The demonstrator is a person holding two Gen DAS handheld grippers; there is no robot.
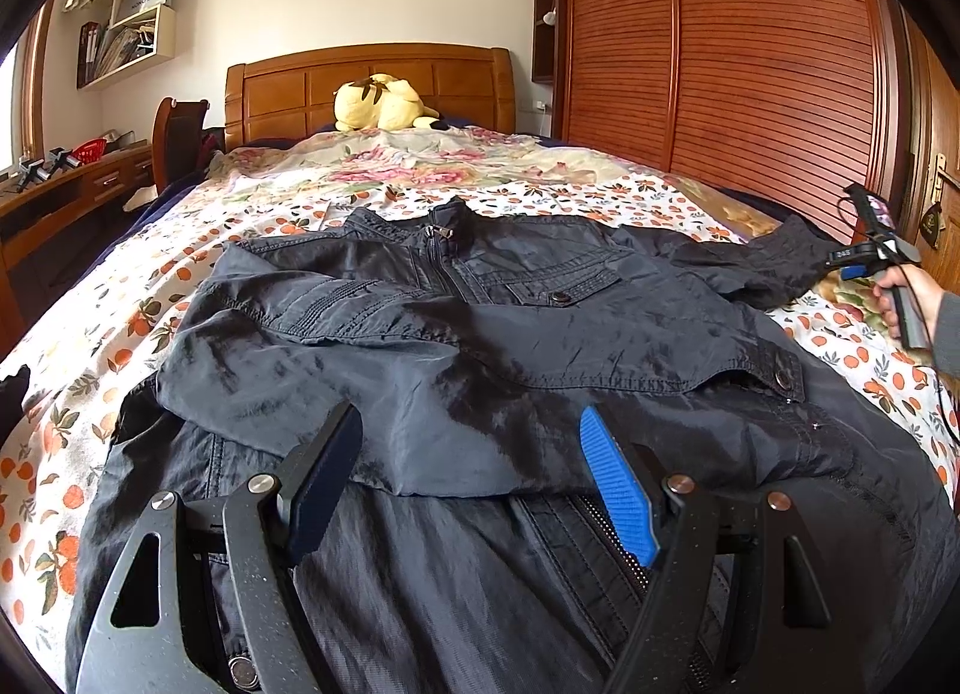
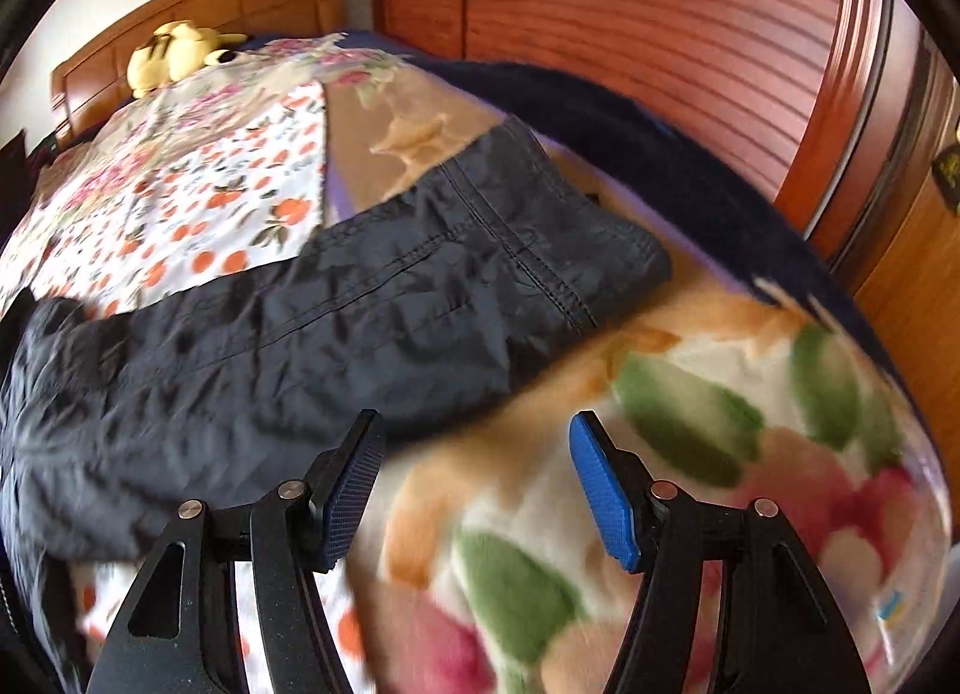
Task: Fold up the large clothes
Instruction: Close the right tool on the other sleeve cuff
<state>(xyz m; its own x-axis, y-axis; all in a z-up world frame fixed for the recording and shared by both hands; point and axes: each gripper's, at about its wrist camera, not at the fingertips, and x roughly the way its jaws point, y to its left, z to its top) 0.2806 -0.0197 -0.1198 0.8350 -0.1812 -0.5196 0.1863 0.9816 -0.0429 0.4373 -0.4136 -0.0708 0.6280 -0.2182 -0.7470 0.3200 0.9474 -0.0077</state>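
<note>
A dark navy jacket (image 1: 480, 334) lies front-up on the bed, zipped to the collar (image 1: 441, 226). One sleeve is folded across its chest. My left gripper (image 1: 469, 415) hovers open over the jacket's lower half with nothing between its fingers. The other sleeve (image 2: 360, 298) stretches out flat toward the bed's right edge, its cuff (image 2: 570, 238) resting on a fleece blanket. My right gripper (image 2: 474, 420) stands open just beside and below that sleeve, over the blanket, holding nothing. In the left wrist view a hand (image 1: 906, 298) holds the right gripper (image 1: 855, 268) at the sleeve's end.
The bed has an orange-fruit patterned sheet (image 1: 120, 346) and a flowered fleece blanket (image 2: 690, 454). A yellow plush toy (image 1: 384, 103) sits by the wooden headboard (image 1: 360, 76). A slatted wardrobe (image 1: 750, 64) stands close along the right side. A desk (image 1: 72, 190) and wall shelves (image 1: 126, 22) are on the left.
</note>
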